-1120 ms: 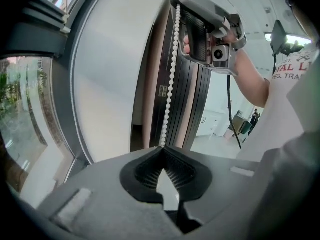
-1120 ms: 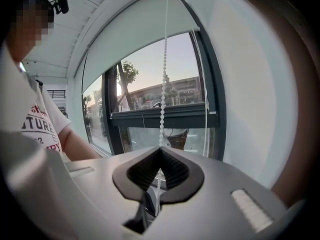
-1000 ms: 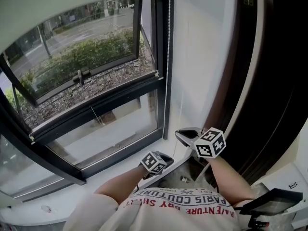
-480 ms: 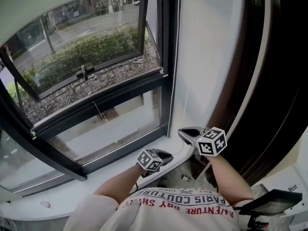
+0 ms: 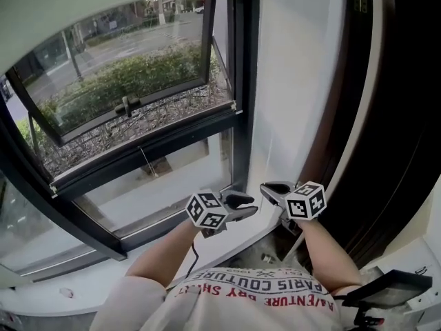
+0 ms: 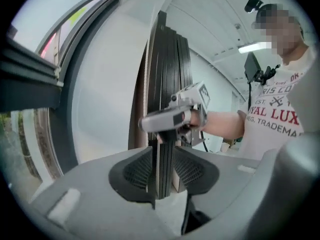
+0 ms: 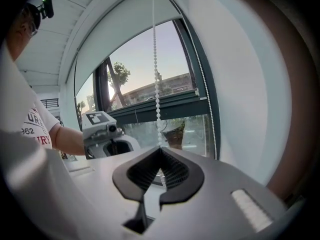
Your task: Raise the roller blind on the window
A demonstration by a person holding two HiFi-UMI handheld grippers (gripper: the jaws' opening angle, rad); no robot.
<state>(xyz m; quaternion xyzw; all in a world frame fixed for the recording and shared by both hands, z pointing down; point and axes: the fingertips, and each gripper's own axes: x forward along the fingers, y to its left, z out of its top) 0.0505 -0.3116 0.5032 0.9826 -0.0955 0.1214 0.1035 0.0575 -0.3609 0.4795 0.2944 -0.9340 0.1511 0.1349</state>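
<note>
We see the roller blind [image 5: 103, 5] across the top of the window [image 5: 241, 81]. The bead chain [image 7: 156, 84] hangs along the window's right edge, down into our right claw [image 5: 266, 188], just right of the window's lower corner. The sill [image 5: 83, 281] runs below the glass. Right of the window stands a wall strip [image 5: 296, 81], then a tall panel [image 5: 393, 116]. Shrubs [image 5: 124, 74] and a road [image 5: 138, 36] lie outside, behind the glass.

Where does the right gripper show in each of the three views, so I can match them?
Head view: the right gripper is lower centre-right, jaws together.
Left gripper view: near the centre, seen from the side, pointing left.
Right gripper view: bottom centre, its own jaws shut on the bead chain.
Shared landmark: the dark window frame.
</note>
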